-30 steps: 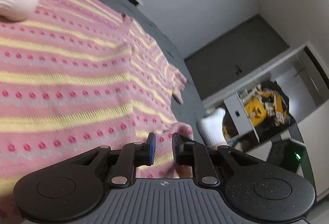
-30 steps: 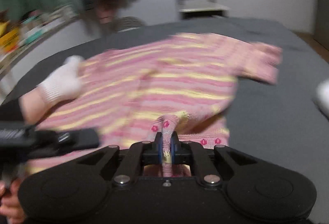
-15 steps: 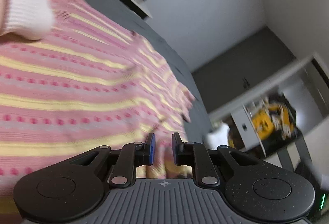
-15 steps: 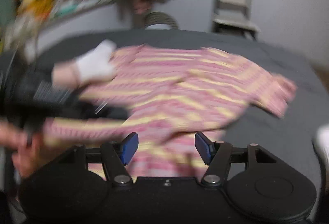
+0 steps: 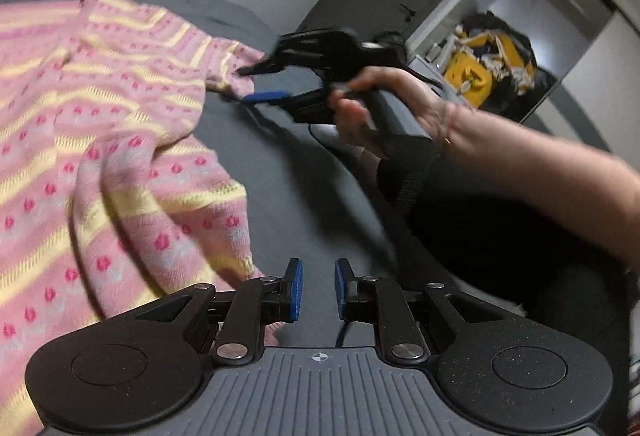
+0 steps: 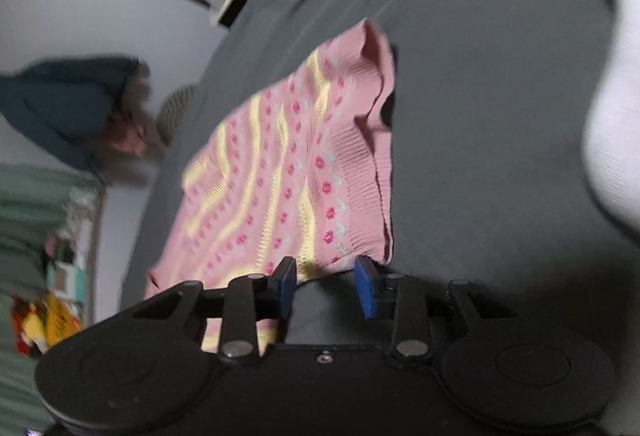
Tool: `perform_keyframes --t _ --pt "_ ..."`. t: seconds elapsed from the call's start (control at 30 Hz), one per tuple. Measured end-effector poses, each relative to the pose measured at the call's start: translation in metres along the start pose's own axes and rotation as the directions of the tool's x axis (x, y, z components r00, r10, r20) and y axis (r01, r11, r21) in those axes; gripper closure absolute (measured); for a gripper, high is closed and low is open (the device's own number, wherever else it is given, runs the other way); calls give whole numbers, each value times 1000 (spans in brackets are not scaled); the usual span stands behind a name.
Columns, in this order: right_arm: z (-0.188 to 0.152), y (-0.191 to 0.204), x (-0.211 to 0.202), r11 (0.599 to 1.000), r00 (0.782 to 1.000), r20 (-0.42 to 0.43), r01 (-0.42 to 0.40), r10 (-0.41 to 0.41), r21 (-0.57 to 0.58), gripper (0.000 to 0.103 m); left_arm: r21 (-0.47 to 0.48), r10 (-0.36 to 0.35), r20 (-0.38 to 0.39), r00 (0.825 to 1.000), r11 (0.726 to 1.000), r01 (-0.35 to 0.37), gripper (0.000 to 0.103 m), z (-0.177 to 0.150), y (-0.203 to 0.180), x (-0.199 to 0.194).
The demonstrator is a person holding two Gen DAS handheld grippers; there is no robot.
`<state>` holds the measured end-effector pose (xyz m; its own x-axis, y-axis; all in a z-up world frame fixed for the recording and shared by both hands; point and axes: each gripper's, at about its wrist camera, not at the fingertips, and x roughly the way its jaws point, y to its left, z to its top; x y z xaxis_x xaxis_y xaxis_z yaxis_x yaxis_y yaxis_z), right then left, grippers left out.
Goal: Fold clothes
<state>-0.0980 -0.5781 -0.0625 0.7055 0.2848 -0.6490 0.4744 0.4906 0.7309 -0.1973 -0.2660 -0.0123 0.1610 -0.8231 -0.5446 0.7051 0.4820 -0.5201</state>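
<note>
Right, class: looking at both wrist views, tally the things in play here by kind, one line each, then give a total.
Pink striped sweater: 1
Hand-held grippers: 2, the left hand-held gripper and the right hand-held gripper
Dark grey surface: 1
Total: 4

Grey bed (image 5: 304,195) — pink striped sweater (image 5: 100,139), rumpled

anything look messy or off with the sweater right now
Yes: the pink striped sweater is not flat on the dark bed cover. Its near edge is bunched into loose folds, and the sleeve cuff is rumpled.
</note>
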Motion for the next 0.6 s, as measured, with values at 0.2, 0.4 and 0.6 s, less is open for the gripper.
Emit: perform_keyframes --t 0.2,0.4,0.6 --pt "15 23 19 992 1000 -18 -26 24 -124 95 18 113 18 993 993 -113 87 9 2 7" --pt "31 83 5 948 993 27 -98 111 -303 95 110 181 -1 983 978 -180 27 7 1 8" --pt "47 111 17 935 995 30 -76 92 -348 95 194 235 -36 971 955 -224 26 7 -10 18"
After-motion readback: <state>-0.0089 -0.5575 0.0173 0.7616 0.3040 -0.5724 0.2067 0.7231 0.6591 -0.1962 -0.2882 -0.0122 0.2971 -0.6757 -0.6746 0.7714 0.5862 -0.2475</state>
